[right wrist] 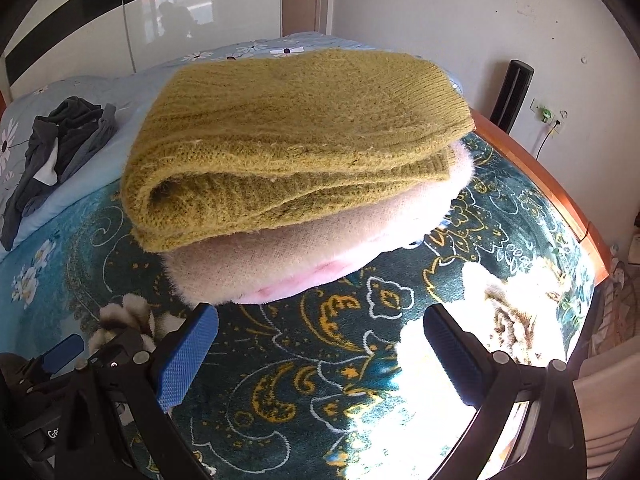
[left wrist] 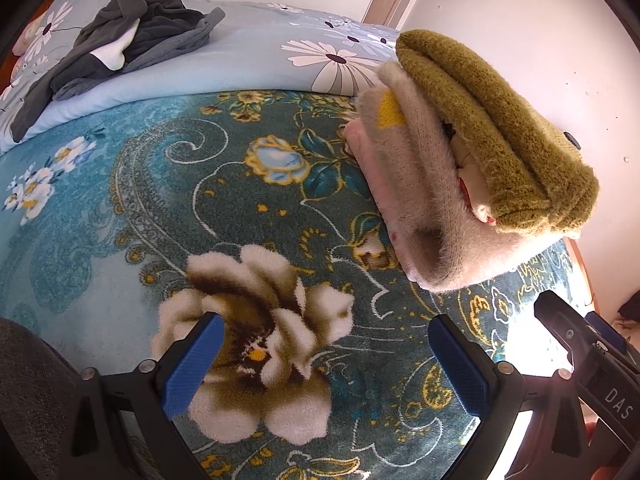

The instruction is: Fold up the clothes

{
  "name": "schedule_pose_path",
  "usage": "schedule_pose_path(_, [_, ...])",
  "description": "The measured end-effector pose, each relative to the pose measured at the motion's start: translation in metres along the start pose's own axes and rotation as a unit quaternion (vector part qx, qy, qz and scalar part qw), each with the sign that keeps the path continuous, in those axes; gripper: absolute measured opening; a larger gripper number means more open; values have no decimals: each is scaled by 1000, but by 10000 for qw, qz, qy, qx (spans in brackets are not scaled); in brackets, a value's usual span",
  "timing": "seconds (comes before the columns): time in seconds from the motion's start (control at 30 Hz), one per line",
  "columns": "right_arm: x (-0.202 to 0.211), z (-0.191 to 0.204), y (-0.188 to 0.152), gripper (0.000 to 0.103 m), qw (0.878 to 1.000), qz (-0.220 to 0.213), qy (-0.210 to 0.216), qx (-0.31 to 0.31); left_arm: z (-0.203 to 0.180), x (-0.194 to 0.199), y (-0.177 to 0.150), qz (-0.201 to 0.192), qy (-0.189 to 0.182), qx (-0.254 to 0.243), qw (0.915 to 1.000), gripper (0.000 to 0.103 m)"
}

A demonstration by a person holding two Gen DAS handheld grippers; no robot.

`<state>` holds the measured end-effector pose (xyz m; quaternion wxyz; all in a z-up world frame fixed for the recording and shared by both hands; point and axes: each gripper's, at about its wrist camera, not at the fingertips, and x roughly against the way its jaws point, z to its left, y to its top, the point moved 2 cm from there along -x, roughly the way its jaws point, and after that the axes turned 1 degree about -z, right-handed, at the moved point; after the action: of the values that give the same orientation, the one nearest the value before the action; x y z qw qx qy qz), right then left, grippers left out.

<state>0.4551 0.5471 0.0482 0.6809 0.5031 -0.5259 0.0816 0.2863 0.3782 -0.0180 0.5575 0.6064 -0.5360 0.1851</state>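
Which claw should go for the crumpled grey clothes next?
Left, probably. The left claw is open, and the crumpled grey clothes lie across unobstructed blanket; the right claw faces the folded olive knit sweater.

Left tongs [left wrist: 324,364] gape wide, blue pads [left wrist: 192,364] spread apart over the teal blanket [left wrist: 120,216], nothing between them but a big woven cream flower [left wrist: 260,340]. Up to the right sits a folded stack: olive sweater [left wrist: 492,128] on top, pale pink fuzzy garment [left wrist: 424,208] beneath it, a patch of yellow peeking out at the far end. Far back on the left, a grey clothes heap [left wrist: 120,44] lies crumpled on the light-blue daisy quilt [left wrist: 280,52]. At the right edge, part of the right tongs [left wrist: 592,356] pokes in, in bright sun glare. White wall [left wrist: 540,40] behind the stack.
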Motion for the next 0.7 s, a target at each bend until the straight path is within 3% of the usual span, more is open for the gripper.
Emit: schedule_pose_path(0.7, [3, 11, 1, 102, 9999, 63, -71, 129, 9, -3, -2, 120, -149, 304, 9994, 103])
